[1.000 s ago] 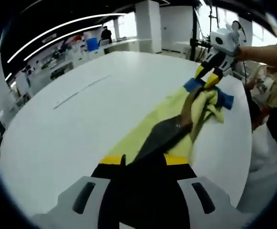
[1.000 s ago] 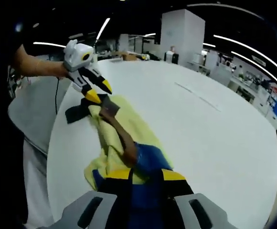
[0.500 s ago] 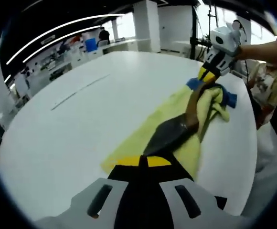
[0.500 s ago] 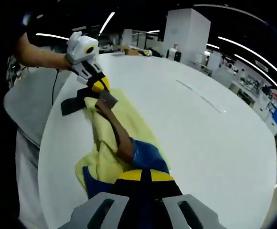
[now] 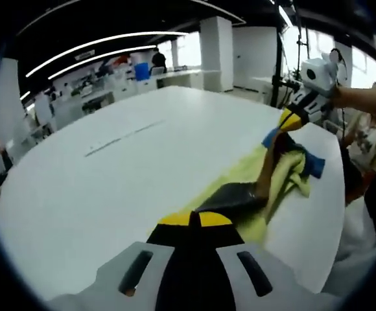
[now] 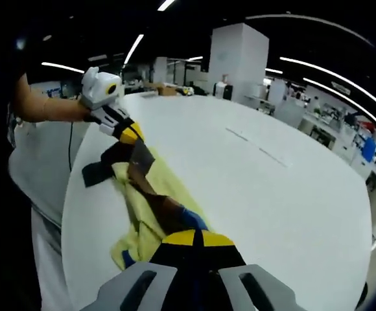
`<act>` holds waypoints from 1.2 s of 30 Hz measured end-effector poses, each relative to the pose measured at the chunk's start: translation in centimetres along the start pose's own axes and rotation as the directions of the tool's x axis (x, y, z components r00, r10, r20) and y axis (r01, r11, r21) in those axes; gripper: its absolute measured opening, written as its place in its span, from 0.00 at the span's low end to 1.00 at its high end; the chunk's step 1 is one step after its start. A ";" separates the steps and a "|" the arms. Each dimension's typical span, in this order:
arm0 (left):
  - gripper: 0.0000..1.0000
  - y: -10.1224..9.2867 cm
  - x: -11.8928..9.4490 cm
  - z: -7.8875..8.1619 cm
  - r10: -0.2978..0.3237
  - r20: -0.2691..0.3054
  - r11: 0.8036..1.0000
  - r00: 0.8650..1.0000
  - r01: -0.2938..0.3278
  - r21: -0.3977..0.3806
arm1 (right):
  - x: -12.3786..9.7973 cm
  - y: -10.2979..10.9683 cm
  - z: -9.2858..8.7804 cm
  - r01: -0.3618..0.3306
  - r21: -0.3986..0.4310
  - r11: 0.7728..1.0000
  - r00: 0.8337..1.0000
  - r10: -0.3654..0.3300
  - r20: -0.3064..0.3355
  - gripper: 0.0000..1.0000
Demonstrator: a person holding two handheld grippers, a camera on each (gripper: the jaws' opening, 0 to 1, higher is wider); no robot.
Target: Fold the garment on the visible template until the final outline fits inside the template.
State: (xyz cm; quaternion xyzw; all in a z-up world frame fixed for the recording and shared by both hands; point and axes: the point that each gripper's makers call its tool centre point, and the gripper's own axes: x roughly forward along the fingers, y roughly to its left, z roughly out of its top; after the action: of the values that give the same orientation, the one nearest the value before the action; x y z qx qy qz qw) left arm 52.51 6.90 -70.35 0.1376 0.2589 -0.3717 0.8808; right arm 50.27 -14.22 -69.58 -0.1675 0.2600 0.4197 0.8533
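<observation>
A yellow garment (image 5: 285, 175) with blue, brown and dark grey parts lies bunched in a long strip near the edge of the white round table (image 5: 110, 188). My left gripper (image 5: 194, 219) is shut on its dark grey end. In the right gripper view the left gripper (image 6: 129, 135) pinches that same end of the garment (image 6: 142, 217). My right gripper (image 6: 198, 238) is shut on the blue end, and in the left gripper view the right gripper (image 5: 290, 120) holds that end just above the table. A faint template line (image 5: 123, 135) crosses the tabletop beyond the garment.
The table (image 6: 279, 194) edge runs close beside the garment, with the person's body and a forearm (image 6: 45, 107) just past it. Another person (image 5: 369, 133) is beyond the table's far right edge. Desks and pillars stand in the background.
Both grippers' jaws, wide apart around the garment a second ago, have shut on its two ends. The garment now hangs drawn out between them, a little raised at each end.
</observation>
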 end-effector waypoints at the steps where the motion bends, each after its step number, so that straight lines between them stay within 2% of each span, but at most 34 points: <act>1: 0.00 0.1 -0.2 0.3 0.008 0.012 1.000 1.000 -0.008 -0.007 | -0.1 0.0 0.1 0.002 0.000 1.000 1.000 -0.002 0.004 0.00; 7: 0.00 1.5 -1.9 2.9 0.055 0.111 0.993 0.992 -0.043 -0.106 | -1.1 -0.8 2.8 0.054 0.003 0.999 0.996 -0.054 0.075 0.00; 11: 0.00 2.5 -3.1 5.3 0.085 0.200 0.983 0.976 -0.049 -0.180 | -1.8 -1.7 4.8 0.094 0.005 0.996 0.989 -0.094 0.118 0.00; 16: 0.00 3.2 -3.6 7.7 0.119 0.266 0.980 0.957 -0.070 -0.188 | -2.2 -2.8 6.7 0.131 0.022 0.991 0.978 -0.133 0.161 0.00; 20: 0.00 3.9 -3.4 9.4 0.138 0.300 0.978 0.944 -0.083 -0.190 | -2.2 -3.9 7.6 0.161 0.034 0.986 0.971 -0.165 0.171 0.00; 25: 0.00 5.2 -2.8 11.9 0.162 0.339 0.978 0.927 -0.104 -0.182 | -2.0 -6.3 9.3 0.226 0.057 0.972 0.954 -0.233 0.190 0.00; 27: 0.00 6.1 -2.5 13.2 0.176 0.368 0.978 0.913 -0.122 -0.168 | -2.0 -7.1 10.0 0.246 0.069 0.967 0.945 -0.255 0.204 0.00; 28: 0.00 6.7 -2.3 13.9 0.191 0.391 0.976 0.901 -0.130 -0.176 | -1.9 -7.6 10.4 0.256 0.075 0.964 0.941 -0.266 0.210 0.00; 30: 0.00 7.5 -1.7 14.5 0.204 0.406 0.972 0.891 -0.135 -0.192 | -1.6 -8.4 11.0 0.272 0.080 0.959 0.935 -0.283 0.212 0.00; 35: 0.00 9.1 -0.1 14.9 0.243 0.400 0.961 0.884 -0.163 -0.224 | -0.5 -10.0 12.3 0.313 0.066 0.947 0.924 -0.320 0.210 0.00; 36: 0.00 9.5 0.1 15.2 0.253 0.407 0.959 0.878 -0.170 -0.228 | -0.2 -10.7 12.7 0.335 0.068 0.940 0.915 -0.342 0.213 0.00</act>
State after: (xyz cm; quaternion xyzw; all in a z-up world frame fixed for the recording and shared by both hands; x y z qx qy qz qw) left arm 64.87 6.72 -57.36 -0.0031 0.0740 -0.2683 0.9605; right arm 62.57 -14.32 -58.48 -0.1493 0.1365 0.2780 0.9390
